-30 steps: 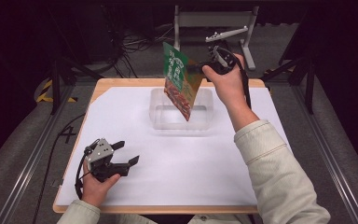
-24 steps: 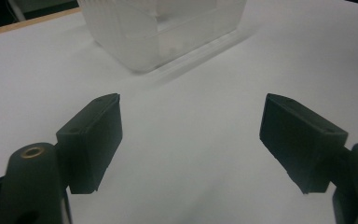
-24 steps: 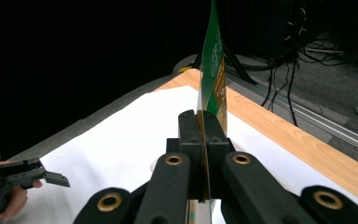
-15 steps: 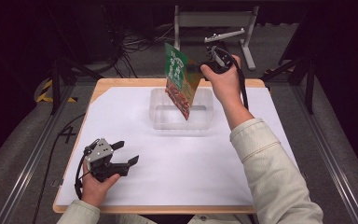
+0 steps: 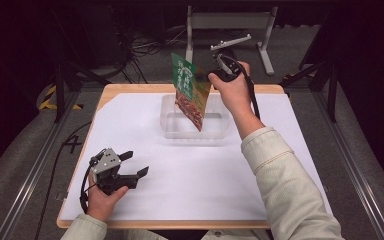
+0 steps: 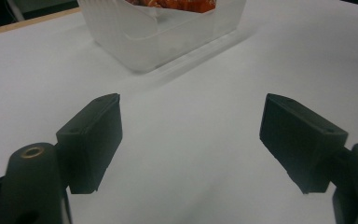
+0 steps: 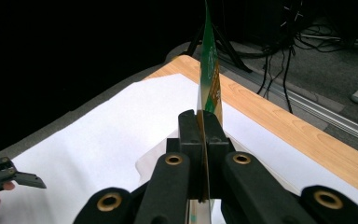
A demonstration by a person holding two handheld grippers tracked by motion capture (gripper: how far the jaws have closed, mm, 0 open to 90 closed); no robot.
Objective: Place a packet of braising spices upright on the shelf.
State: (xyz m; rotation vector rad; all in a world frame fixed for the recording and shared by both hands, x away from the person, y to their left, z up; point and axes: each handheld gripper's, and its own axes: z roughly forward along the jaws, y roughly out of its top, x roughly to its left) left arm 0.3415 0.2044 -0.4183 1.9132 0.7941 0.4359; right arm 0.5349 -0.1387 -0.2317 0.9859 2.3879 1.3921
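Note:
A green and red snack packet [image 5: 190, 90] hangs tilted over a clear plastic tub [image 5: 172, 129] at the back middle of the table. My right gripper [image 5: 211, 75] is shut on the packet's upper edge; in the right gripper view the packet [image 7: 209, 79] stands edge-on, pinched between the closed jaws of that gripper [image 7: 203, 122]. The packet's lower corner dips into the tub, and its red end [image 6: 177, 4] shows inside the tub's wall [image 6: 140, 37] in the left gripper view. My left gripper [image 5: 130, 165] rests open near the table's front left, its jaws [image 6: 191, 140] wide apart over bare white paper.
White paper [image 5: 195, 180] covers the wooden table [image 5: 130, 90]. A metal stand [image 5: 230, 25] and cables [image 5: 145, 45] lie on the floor behind the table. Dark rails run along both sides.
The right gripper and the packet have shifted very slightly; the left gripper has stayed where it was.

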